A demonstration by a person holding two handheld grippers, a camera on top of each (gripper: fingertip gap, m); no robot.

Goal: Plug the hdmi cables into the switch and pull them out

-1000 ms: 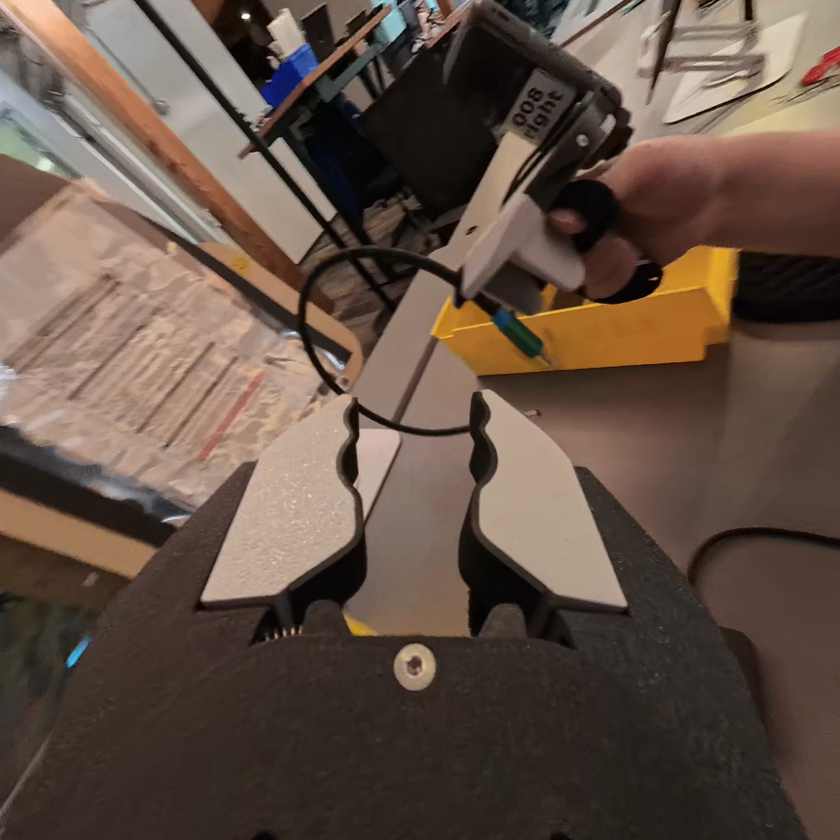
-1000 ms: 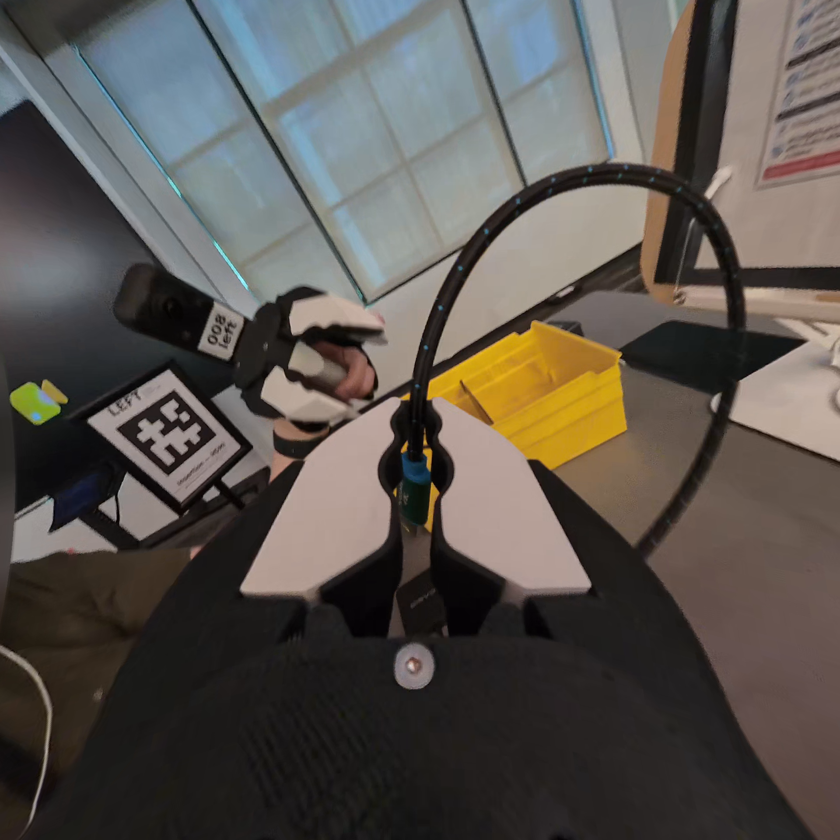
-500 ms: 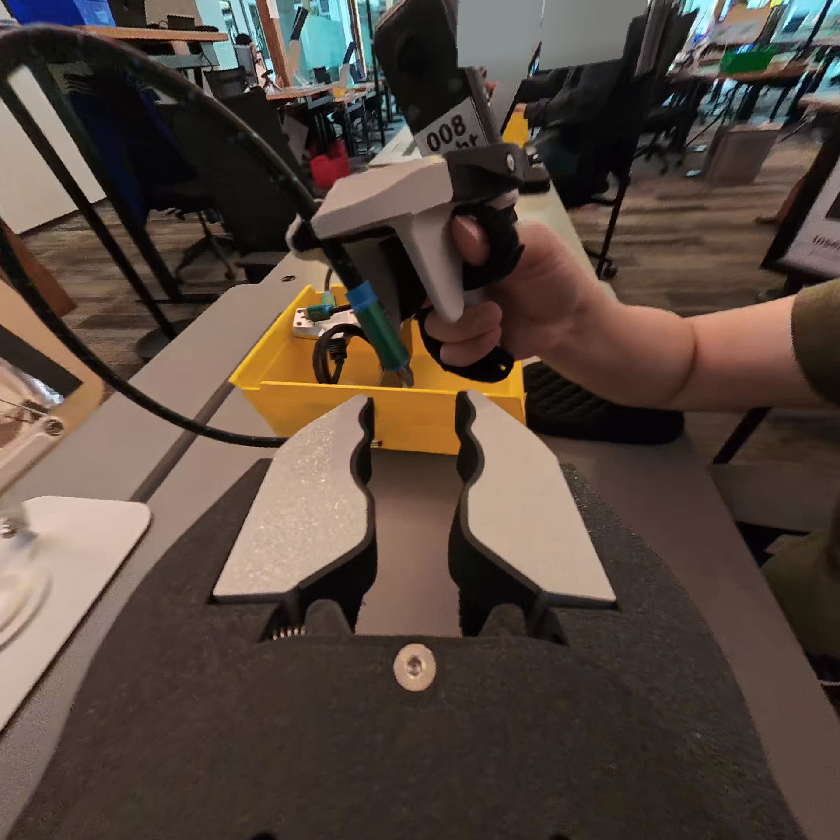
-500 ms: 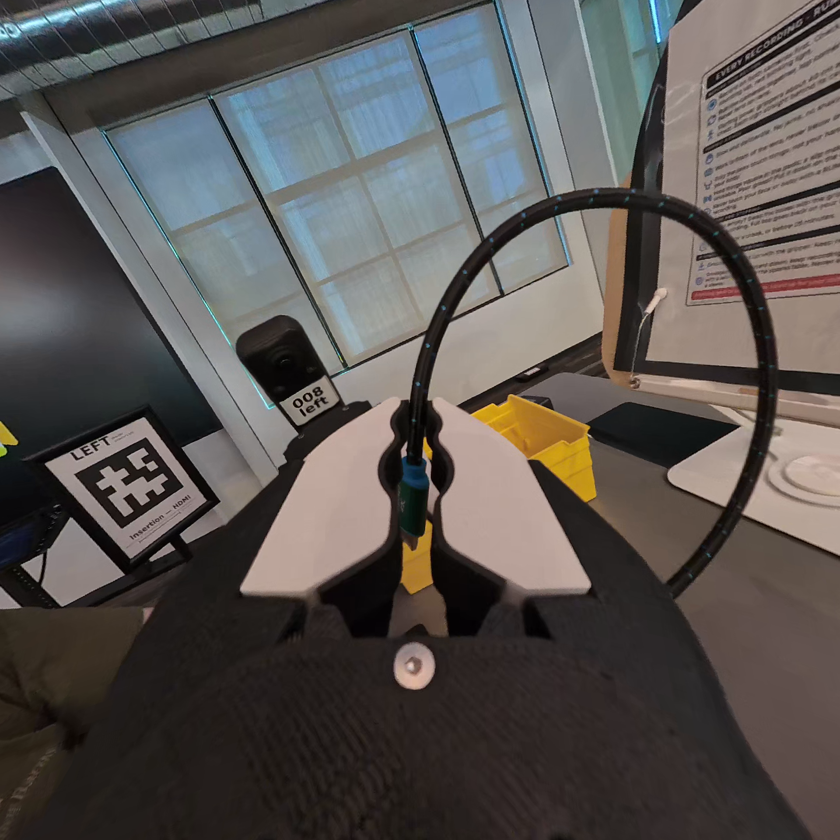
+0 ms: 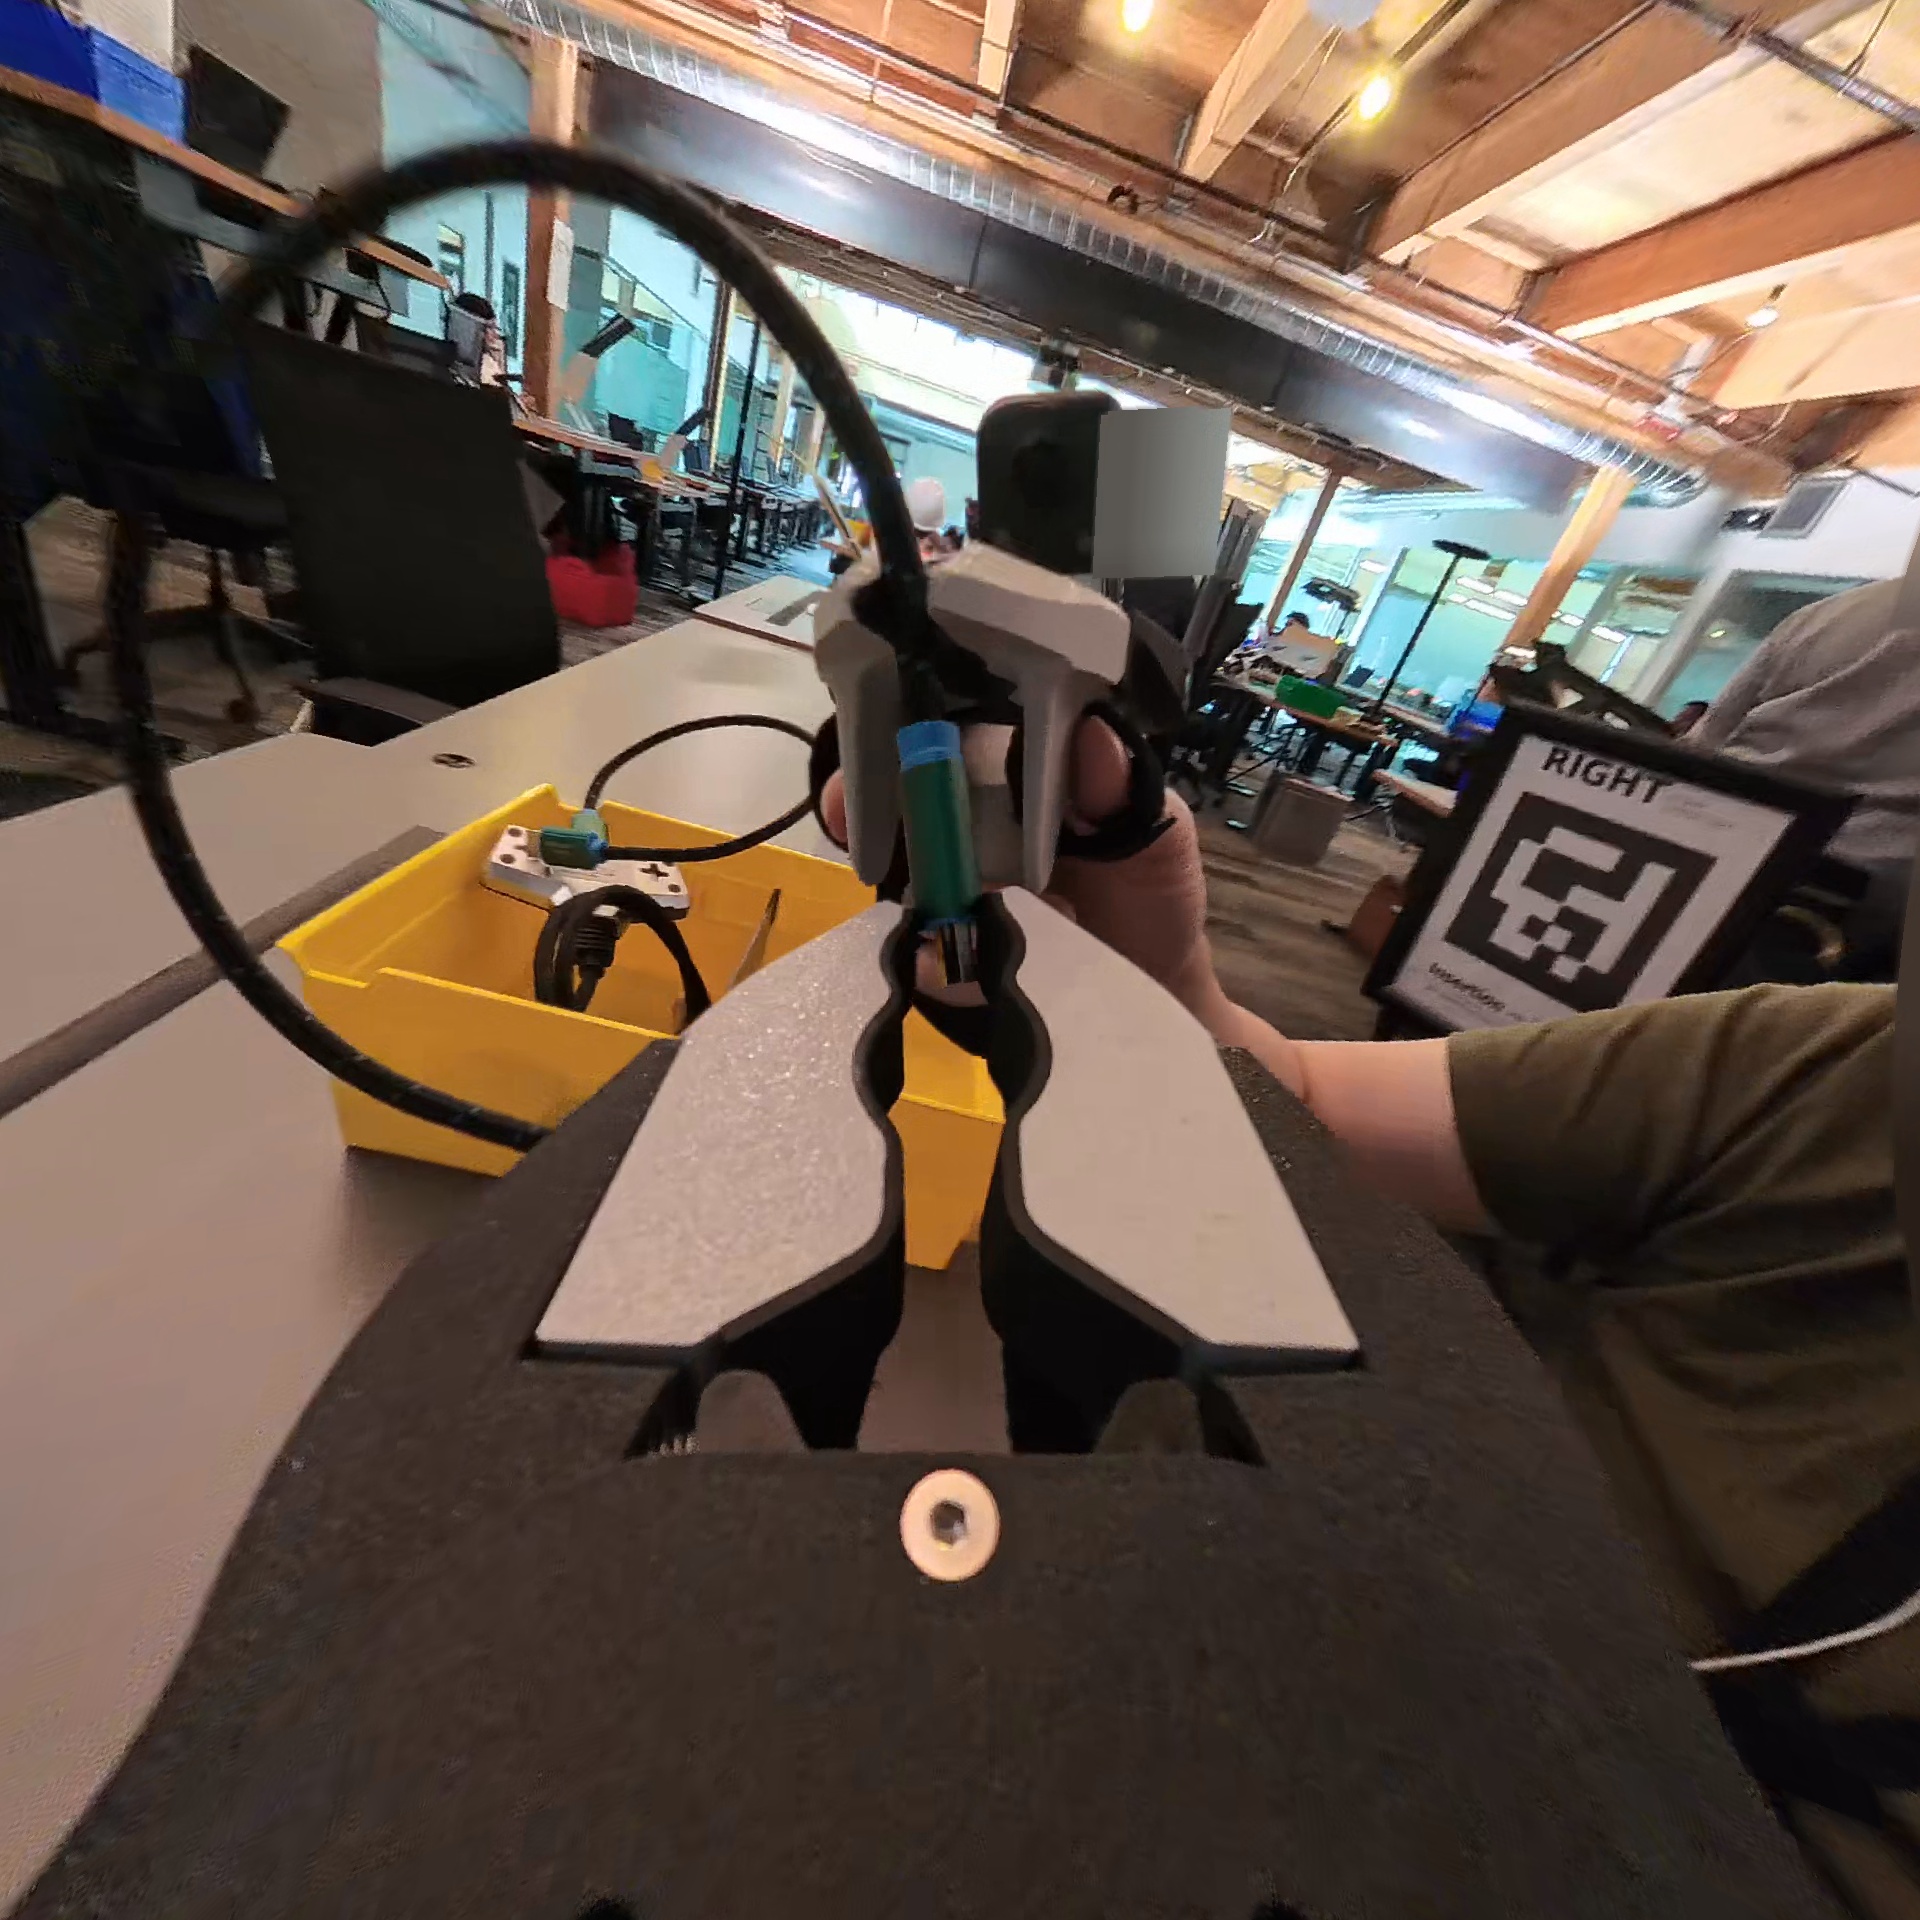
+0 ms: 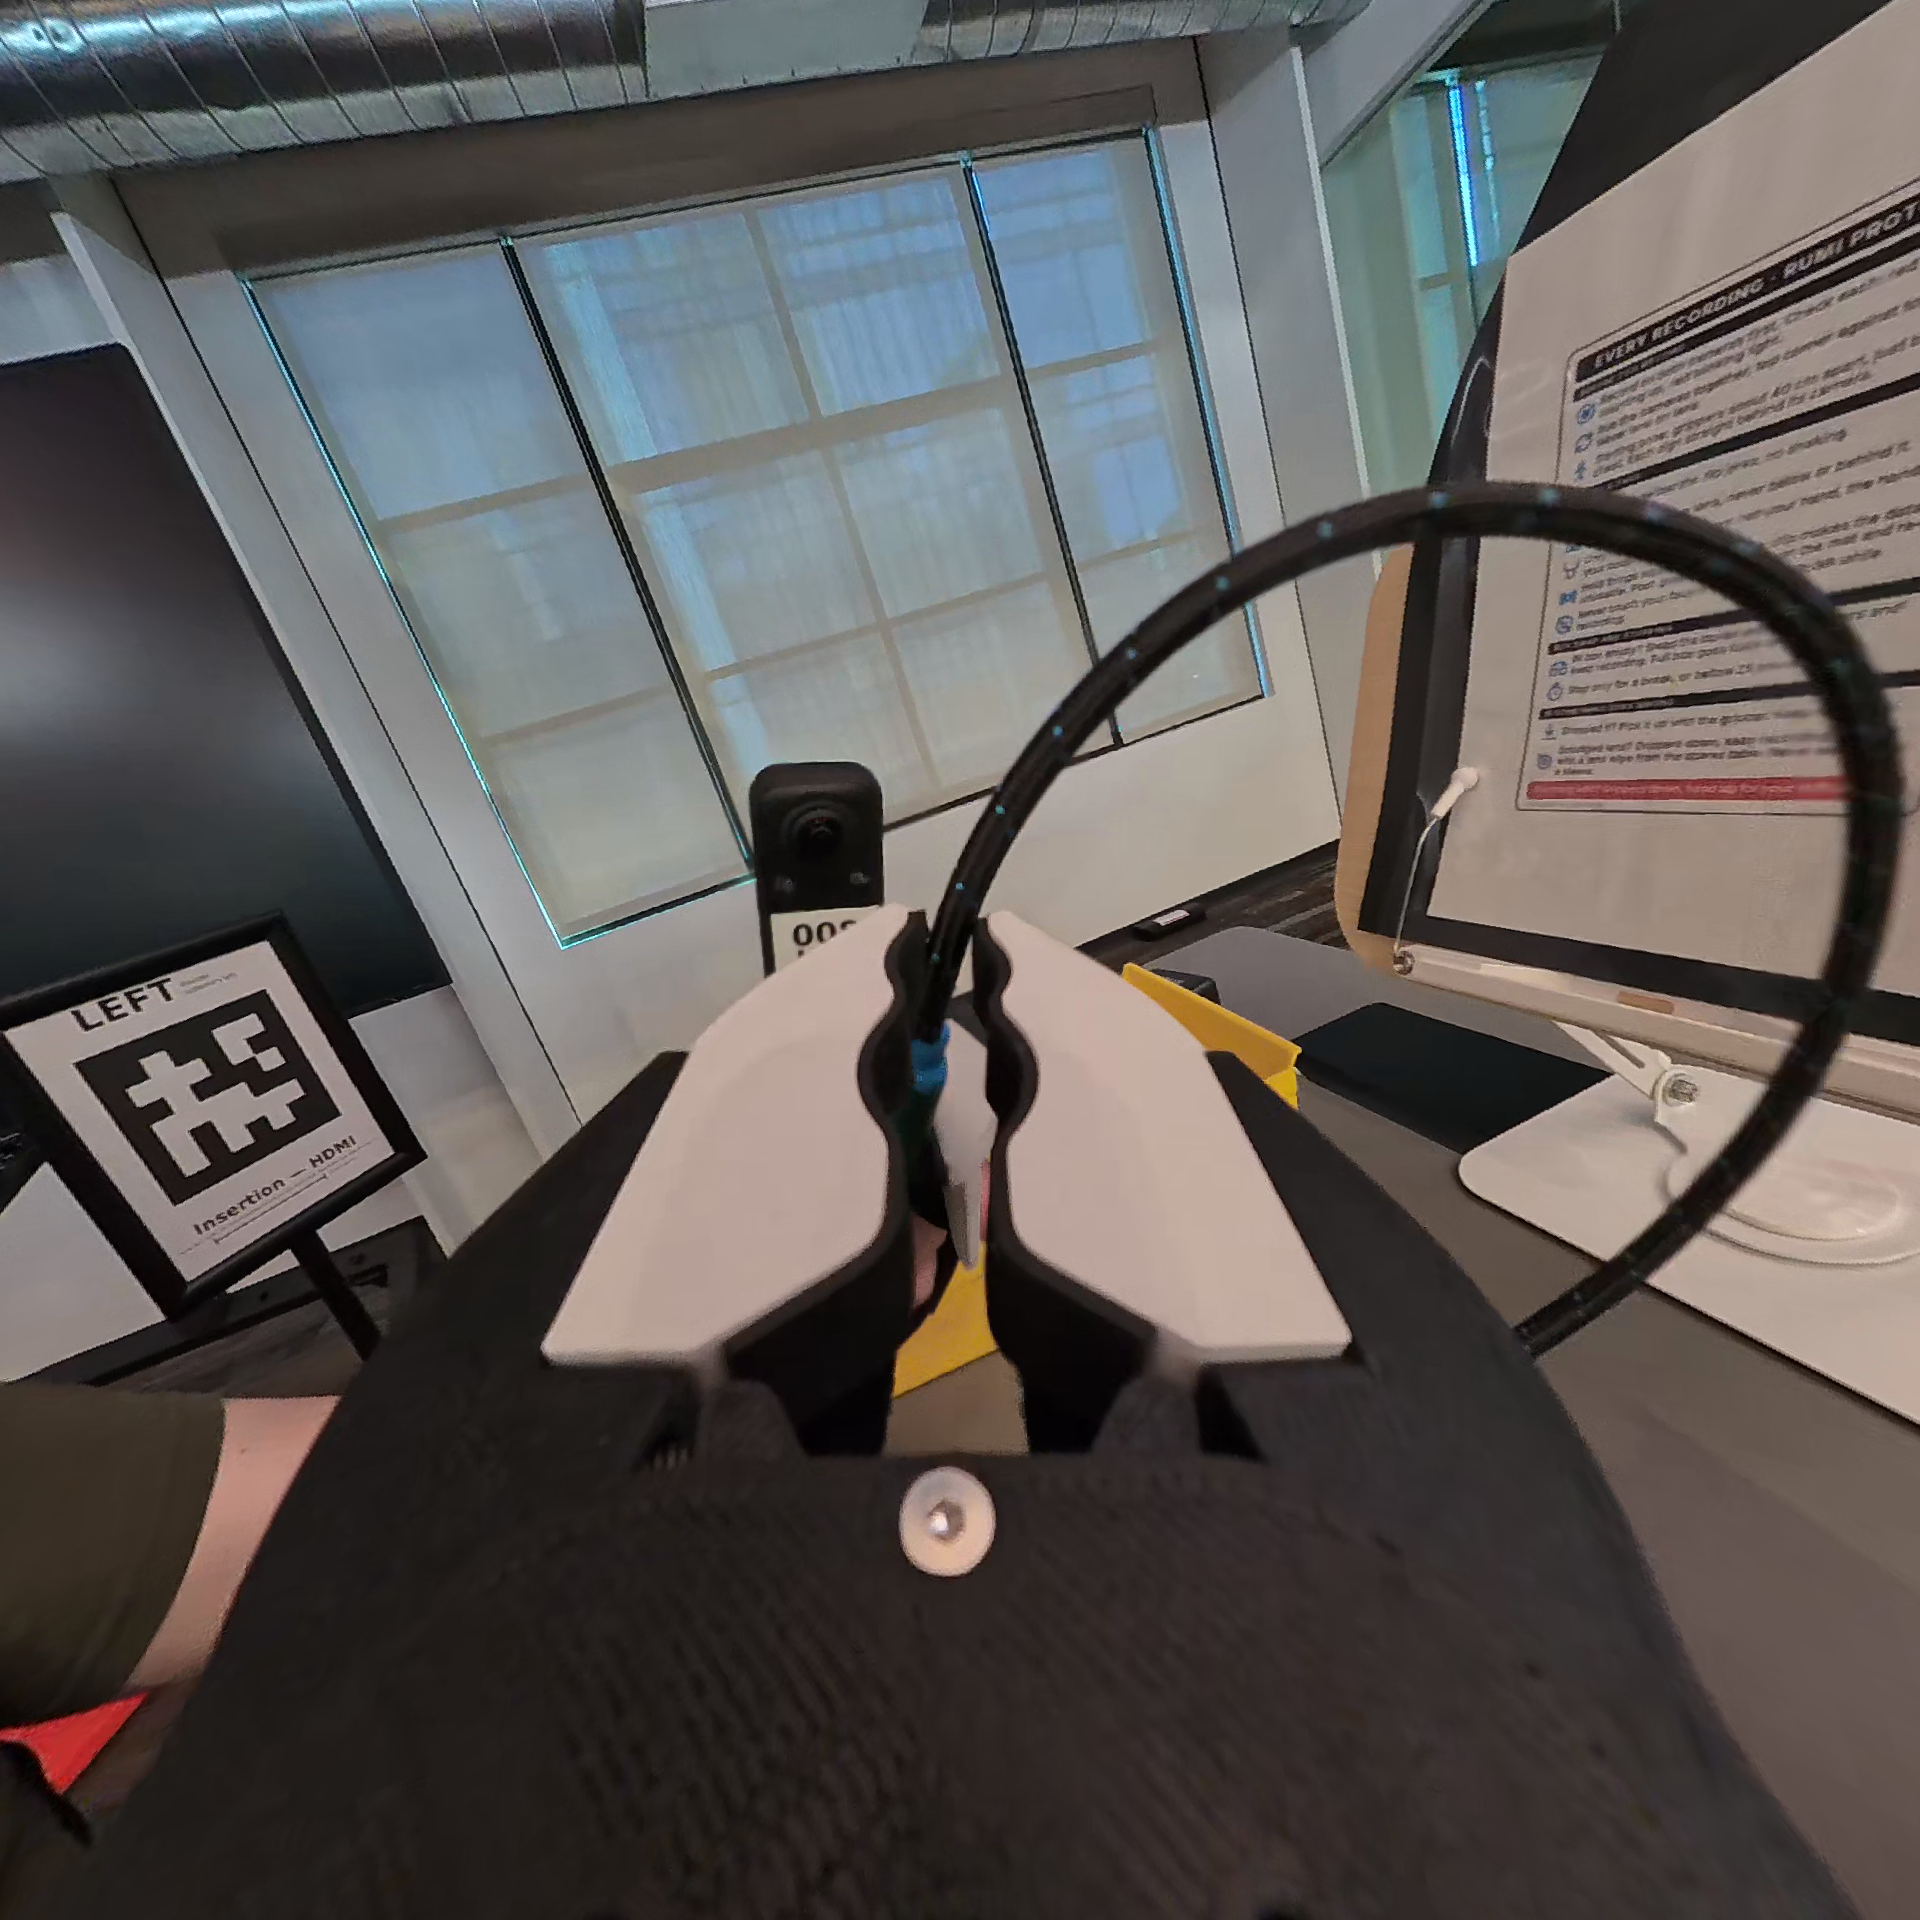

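HDMI cable (image 5: 197, 862), black and braided, loops in a wide arc from the green plug (image 5: 938, 831) that the right gripper (image 5: 940, 727) pinches between its pale fingers, plug tip pointing down. That tip sits right at the fingertips of the left gripper (image 5: 948, 971), whose jaws stand narrowly apart with the plug's metal end just between them; whether they touch it cannot be told. In the right wrist view, the right gripper (image 6: 948, 971) is clamped on the plug (image 6: 923, 1101), and the cable (image 6: 1766, 1039) arcs off to its right. Beyond the left gripper's left finger, the yellow bin (image 5: 436, 1049) holds the silver switch (image 5: 582, 878) with a second green plug (image 5: 571, 840) in it. Half a second ago the left jaws were wider and the plug hung farther ahead of them, over the bin.
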